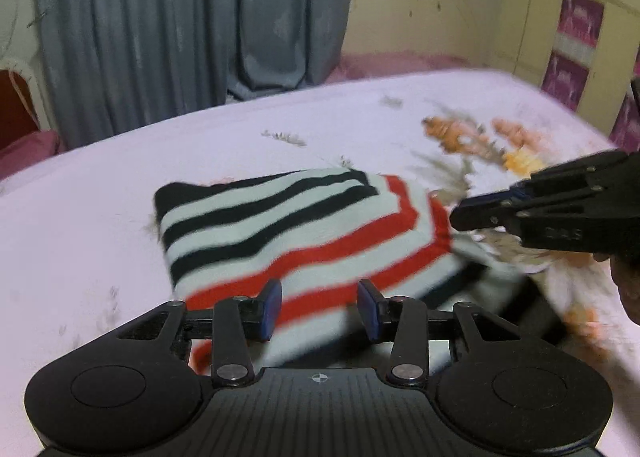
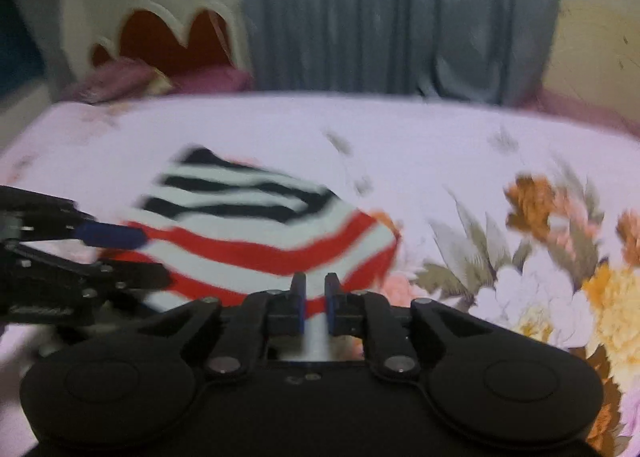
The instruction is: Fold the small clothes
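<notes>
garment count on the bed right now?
1: a folded striped garment lying mid-bed on the floral sheet, ahead of both grippers. Nothing else clothing-like shows, though the near edge is hidden.

Both tools are matte black plastic — the left gripper [image 1: 319, 307] and right gripper [image 2: 315, 304] have ribbed housings, round side discs, silver pivot screws and dark blue pads [image 1: 272, 304] on the fingers.
</notes>
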The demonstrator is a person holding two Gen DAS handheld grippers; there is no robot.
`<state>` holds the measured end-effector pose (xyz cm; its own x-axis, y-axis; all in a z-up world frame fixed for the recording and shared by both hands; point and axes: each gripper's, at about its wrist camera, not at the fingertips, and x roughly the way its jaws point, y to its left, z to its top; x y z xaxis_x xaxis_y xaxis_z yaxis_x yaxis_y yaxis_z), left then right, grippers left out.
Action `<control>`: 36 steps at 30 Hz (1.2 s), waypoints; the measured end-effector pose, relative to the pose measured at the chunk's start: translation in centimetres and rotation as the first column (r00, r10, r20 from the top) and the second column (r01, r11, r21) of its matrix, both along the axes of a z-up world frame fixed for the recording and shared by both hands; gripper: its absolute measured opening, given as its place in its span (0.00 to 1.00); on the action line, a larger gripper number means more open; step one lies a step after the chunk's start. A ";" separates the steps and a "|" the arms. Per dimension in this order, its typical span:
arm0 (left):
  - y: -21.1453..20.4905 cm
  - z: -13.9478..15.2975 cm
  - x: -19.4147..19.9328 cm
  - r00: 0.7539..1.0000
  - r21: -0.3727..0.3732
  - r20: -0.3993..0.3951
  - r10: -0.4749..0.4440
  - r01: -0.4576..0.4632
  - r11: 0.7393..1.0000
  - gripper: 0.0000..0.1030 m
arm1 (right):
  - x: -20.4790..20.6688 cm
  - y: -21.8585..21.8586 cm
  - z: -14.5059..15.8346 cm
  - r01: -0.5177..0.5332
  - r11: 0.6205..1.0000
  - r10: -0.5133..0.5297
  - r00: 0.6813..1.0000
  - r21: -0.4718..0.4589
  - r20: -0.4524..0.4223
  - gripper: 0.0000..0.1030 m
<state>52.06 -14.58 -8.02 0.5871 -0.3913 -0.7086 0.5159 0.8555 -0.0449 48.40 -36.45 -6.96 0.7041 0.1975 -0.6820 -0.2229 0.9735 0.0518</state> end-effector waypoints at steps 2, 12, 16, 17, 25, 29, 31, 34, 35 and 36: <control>1.7 0.4 -2.4 1.000 -0.020 0.006 0.021 -0.020 1.000 0.40 | -2.7 0.6 1.1 -0.070 0.998 0.070 0.997 0.003 0.007 0.13; 4.3 -3.4 -7.8 0.997 -0.013 -0.063 0.050 -0.051 0.999 0.40 | -7.6 2.3 -3.4 -0.122 0.976 0.100 0.987 -0.183 -0.123 0.00; 4.4 -3.6 -7.8 0.996 -0.016 -0.063 0.055 -0.056 0.998 0.40 | -7.4 2.4 -3.4 -0.120 0.974 0.097 0.988 -0.195 -0.124 0.00; 4.4 -3.5 -8.1 0.997 -0.007 -0.058 0.054 -0.055 0.998 0.40 | -7.4 2.3 -3.6 -0.115 0.972 0.091 0.988 -0.204 -0.126 0.01; 5.7 -1.1 -10.7 0.993 -0.022 -0.022 0.112 -0.112 0.993 0.40 | -10.5 1.2 0.4 -0.078 0.989 0.084 0.996 -0.128 0.039 0.12; 5.0 -3.5 -10.6 0.989 0.024 -0.065 0.130 -0.129 0.991 0.40 | -9.6 3.0 -0.6 -0.137 0.982 0.139 0.990 -0.133 0.007 0.08; 5.1 -3.8 -10.6 0.987 0.011 -0.074 0.144 -0.143 0.990 0.40 | -8.6 3.2 -3.7 -0.138 0.972 0.118 0.987 -0.192 -0.113 0.07; 4.8 -3.9 -10.9 0.988 0.039 -0.059 0.140 -0.138 0.990 0.40 | -8.5 2.9 -4.2 -0.135 0.977 0.118 0.987 -0.164 -0.109 0.07; 4.7 -3.9 -11.1 0.989 0.046 -0.055 0.140 -0.137 0.989 0.40 | -8.3 3.0 -4.2 -0.137 0.977 0.119 0.986 -0.163 -0.114 0.07; 4.6 -3.9 -11.2 0.989 0.051 -0.051 0.141 -0.138 0.989 0.40 | -8.2 3.0 -4.3 -0.143 0.976 0.125 0.986 -0.164 -0.114 0.07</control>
<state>40.84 -9.95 -11.94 0.5935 -0.2734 -0.7570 0.3890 0.9208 -0.0277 40.23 -33.48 -11.28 0.6040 0.1598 -0.7808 -0.3539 0.9316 -0.0832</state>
